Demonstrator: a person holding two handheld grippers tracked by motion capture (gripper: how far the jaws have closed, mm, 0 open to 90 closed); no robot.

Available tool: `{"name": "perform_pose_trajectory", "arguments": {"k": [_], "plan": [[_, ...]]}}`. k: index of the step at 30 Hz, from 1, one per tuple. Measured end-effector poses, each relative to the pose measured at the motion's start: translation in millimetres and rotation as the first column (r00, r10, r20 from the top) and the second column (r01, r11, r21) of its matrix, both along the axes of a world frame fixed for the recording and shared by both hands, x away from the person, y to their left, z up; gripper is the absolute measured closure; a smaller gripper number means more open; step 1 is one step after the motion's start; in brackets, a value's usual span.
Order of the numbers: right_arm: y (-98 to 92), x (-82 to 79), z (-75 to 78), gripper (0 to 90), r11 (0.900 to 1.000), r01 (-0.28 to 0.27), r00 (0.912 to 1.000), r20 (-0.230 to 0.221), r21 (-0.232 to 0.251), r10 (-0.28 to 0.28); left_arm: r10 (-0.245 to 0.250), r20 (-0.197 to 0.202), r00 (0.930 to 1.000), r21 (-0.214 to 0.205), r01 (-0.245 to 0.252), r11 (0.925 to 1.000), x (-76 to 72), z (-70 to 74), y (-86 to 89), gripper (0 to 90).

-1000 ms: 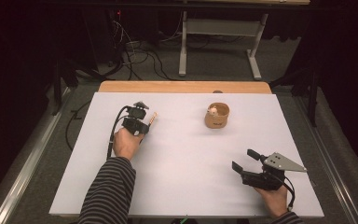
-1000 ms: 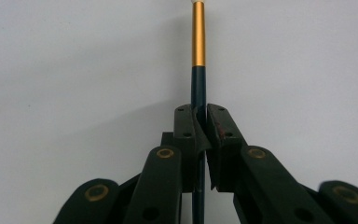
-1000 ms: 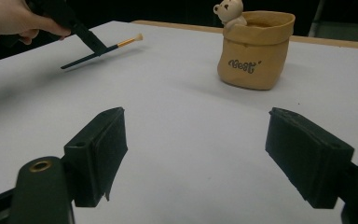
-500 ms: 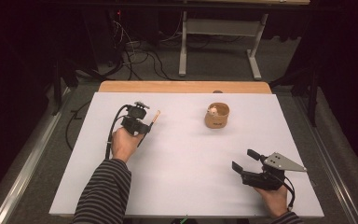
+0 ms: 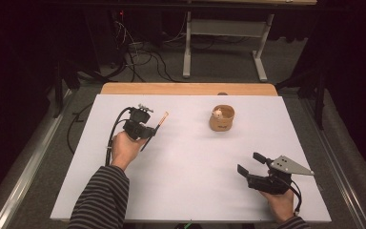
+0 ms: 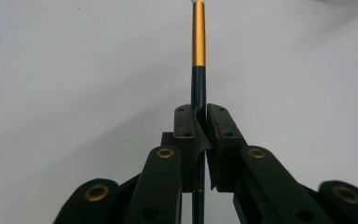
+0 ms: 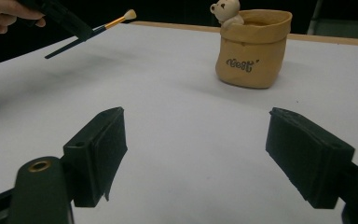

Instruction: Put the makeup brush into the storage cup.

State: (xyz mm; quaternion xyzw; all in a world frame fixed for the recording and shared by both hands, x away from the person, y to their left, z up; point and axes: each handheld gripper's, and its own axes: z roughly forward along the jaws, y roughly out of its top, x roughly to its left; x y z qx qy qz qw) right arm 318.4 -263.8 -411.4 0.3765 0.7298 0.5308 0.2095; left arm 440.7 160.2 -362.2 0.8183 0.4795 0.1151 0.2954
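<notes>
Pot (image 5: 221,119) with bear (image 5: 217,113), well apart from brush (image 5: 160,120).

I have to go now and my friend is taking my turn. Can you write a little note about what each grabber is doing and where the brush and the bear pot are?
Left gripper: shut on the brush, gripping its dark handle, held off the table with the bristle end pointing away toward the far side.
Right gripper: open, nothing between the jaws, low over the near right of the table.
Bear pot: tan pot with a small bear at its rim, upright on the far middle of the table, apart from both grippers.
Done: brush picked up.
Left: probably carry the brush over and drop it into the bear pot.
</notes>
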Motion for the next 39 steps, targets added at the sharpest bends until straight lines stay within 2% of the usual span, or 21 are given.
{"name": "perform_pose_trajectory", "arguments": {"k": [11,16,23,29,32,39], "plan": [[0.6,-1.2,0.2,21.9,1.0000,0.004,1.0000,0.005,-0.005,-0.004,-0.040,0.050,0.9979,-0.071,0.044,0.9965,-17.2,9.3,2.2,83.4],[-0.2,0.1,0.0,21.8,0.9999,0.012,0.9999,0.002,-0.001,-0.012,-0.068,0.087,0.9938,-0.102,0.077,0.9918,-29.5,15.3,6.1,83.4],[-0.3,0.2,-0.4,21.8,0.9999,0.013,0.9999,-0.004,0.003,-0.013,-0.086,0.108,0.9905,-0.129,0.099,0.9867,-38.6,15.3,8.7,83.4],[-0.4,1.8,-0.9,20.5,0.9999,0.002,0.9999,-0.013,0.010,-0.001,-0.113,0.142,0.9833,-0.149,0.134,0.9796,-51.7,19.2,8.8,83.4],[-0.5,2.1,-1.1,19.6,0.9999,0.001,0.9999,-0.016,0.013,0.000,-0.137,0.165,0.9768,-0.160,0.163,0.9734,-62.5,20.4,6.5,83.4],[-0.4,3.2,-1.3,18.1,1.0000,0.000,0.9998,-0.018,0.004,0.000,-0.164,0.183,0.9693,-0.180,0.197,0.9636,-77.5,19.4,5.0,83.4]]}}
